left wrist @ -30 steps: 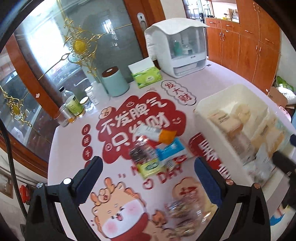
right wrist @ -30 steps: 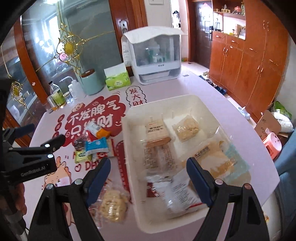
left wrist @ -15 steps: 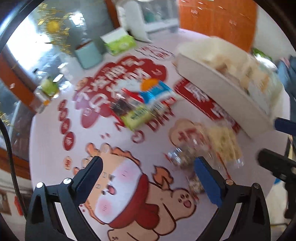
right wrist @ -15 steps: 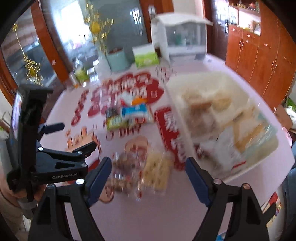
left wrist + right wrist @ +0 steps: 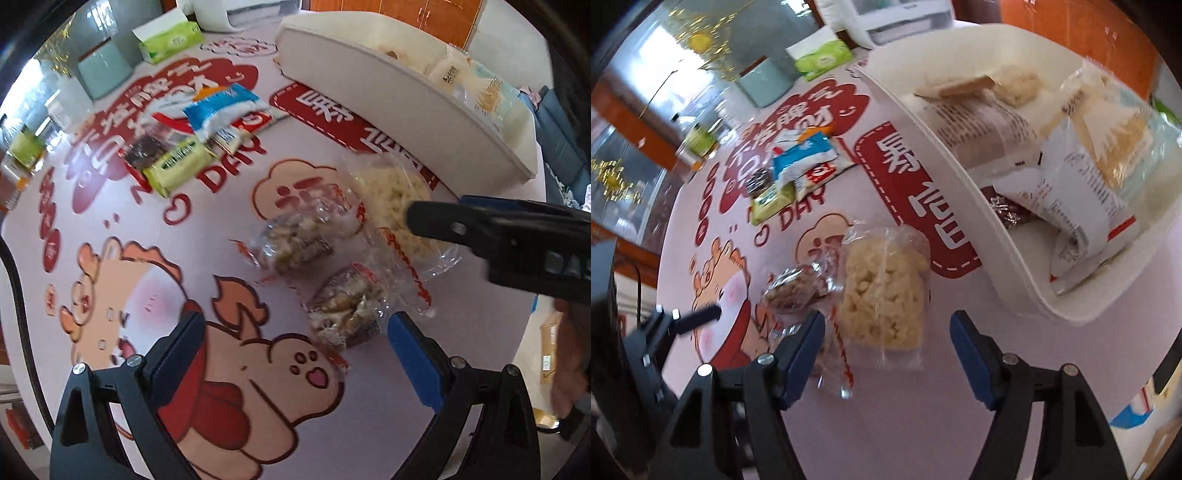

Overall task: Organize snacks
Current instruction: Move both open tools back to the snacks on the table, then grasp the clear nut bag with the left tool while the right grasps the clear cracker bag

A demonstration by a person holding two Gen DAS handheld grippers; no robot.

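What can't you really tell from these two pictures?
- Left view: the white bin's inside, hidden by its near wall.
- Left view: part of the pale rice cake, covered by the right gripper.
- Right view: the bottles by the window, blurred.
- Right view: the bin's lowest snacks, buried under the white packet.

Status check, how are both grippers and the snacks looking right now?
Both grippers open, empty; right gripper just been closing around pale rice-puff packet. Left gripper above nut packet. Nothing blocking.

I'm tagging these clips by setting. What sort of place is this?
Probably a home dining room or kitchen: wooden cabinets, a cartoon-print table cover, a tissue box and a white bin of snacks.
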